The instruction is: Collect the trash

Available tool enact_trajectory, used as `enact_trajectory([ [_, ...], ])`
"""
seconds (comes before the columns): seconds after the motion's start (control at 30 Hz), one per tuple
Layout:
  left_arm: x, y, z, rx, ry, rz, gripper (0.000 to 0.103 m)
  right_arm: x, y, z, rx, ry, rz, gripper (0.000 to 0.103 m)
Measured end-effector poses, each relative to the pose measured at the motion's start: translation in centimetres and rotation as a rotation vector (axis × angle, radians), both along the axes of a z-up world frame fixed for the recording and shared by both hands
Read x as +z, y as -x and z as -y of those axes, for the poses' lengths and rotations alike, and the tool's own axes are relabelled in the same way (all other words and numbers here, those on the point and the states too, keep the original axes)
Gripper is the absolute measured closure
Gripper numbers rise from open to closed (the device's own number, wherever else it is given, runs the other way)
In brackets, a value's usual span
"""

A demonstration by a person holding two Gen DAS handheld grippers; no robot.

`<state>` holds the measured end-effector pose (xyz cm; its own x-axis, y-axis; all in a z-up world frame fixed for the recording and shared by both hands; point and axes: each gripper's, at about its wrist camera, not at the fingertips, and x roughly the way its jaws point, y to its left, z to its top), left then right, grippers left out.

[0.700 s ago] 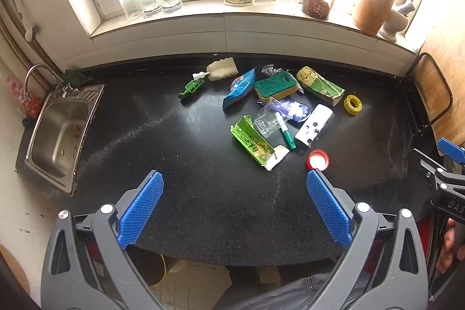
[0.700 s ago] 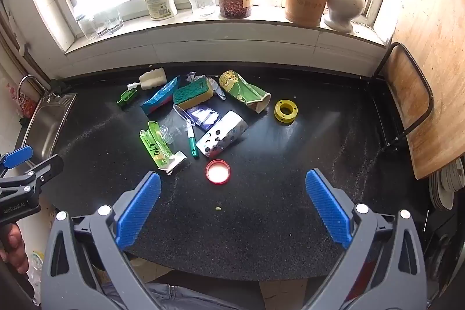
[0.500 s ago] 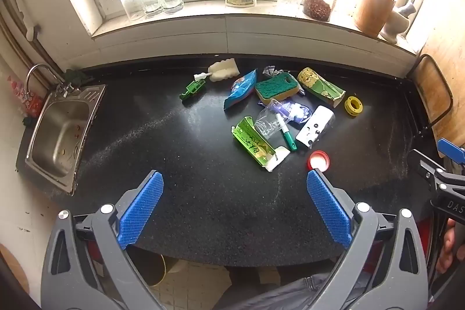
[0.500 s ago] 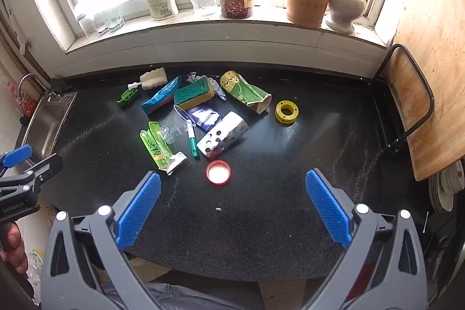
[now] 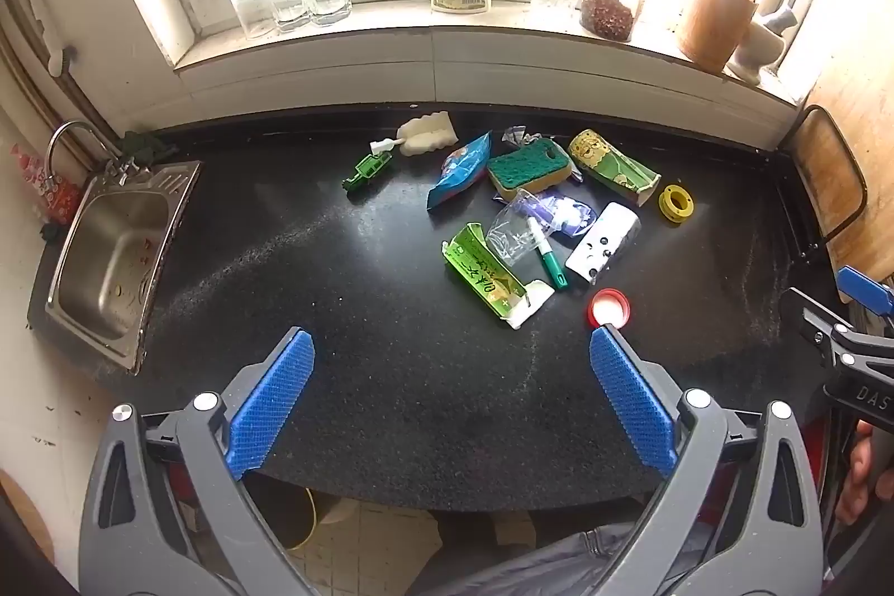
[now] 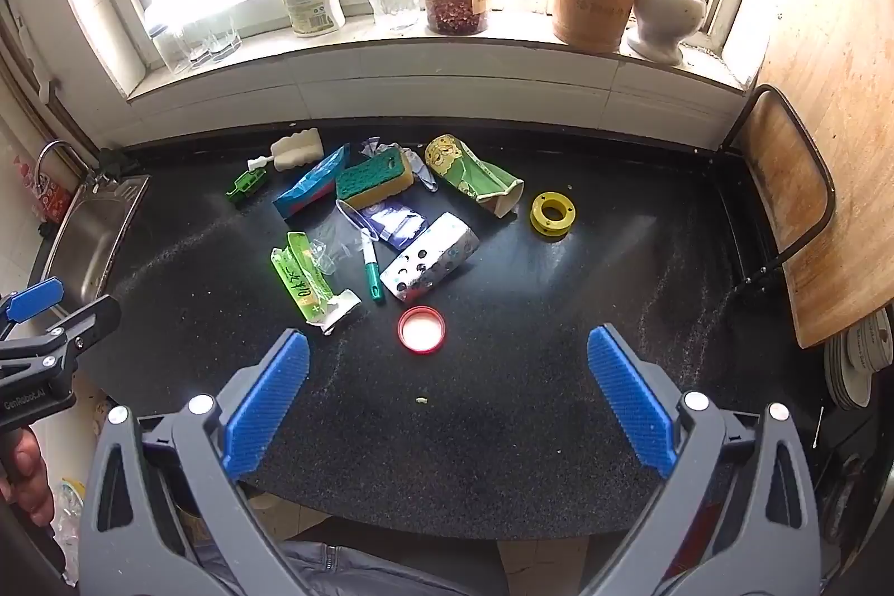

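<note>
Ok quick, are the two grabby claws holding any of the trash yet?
Left gripper: open, fingers wide apart, holding nothing, above the black speckled countertop.
Right gripper: open, fingers wide apart, holding nothing.

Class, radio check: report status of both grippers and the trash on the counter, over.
Left gripper open, empty, above counter. Right gripper open, empty. Trash pile untouched on black countertop; red lid nearest. Nothing in the way.
</note>
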<state>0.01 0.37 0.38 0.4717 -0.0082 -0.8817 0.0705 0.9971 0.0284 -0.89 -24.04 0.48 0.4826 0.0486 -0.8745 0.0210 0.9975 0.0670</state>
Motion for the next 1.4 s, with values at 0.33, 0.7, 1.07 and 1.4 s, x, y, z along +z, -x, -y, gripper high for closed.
enact_trajectory([
  [0.33, 0.0, 0.0, 0.1, -0.002, 0.001, -0.007, 0.007, -0.2, 0.1, -0.1, 0.0, 0.0, -0.001, 0.006],
  [0.7, -0.2, 0.3, 0.6, -0.007, 0.003, -0.005, 0.007, -0.2, 0.3, 0.1, -0.001, -0.006, 0.001, 0.006],
  [1.07, -0.2, 0.3, 0.9, -0.008, 0.006, -0.006, 0.007, -0.2, 0.4, 0.3, -0.002, -0.006, 0.004, 0.006],
  [1.4, -0.4, 0.0, 1.1, -0.012, 0.01, -0.014, 0.007, -0.1, 0.3, 0.4, -0.001, -0.005, 0.004, 0.006],
])
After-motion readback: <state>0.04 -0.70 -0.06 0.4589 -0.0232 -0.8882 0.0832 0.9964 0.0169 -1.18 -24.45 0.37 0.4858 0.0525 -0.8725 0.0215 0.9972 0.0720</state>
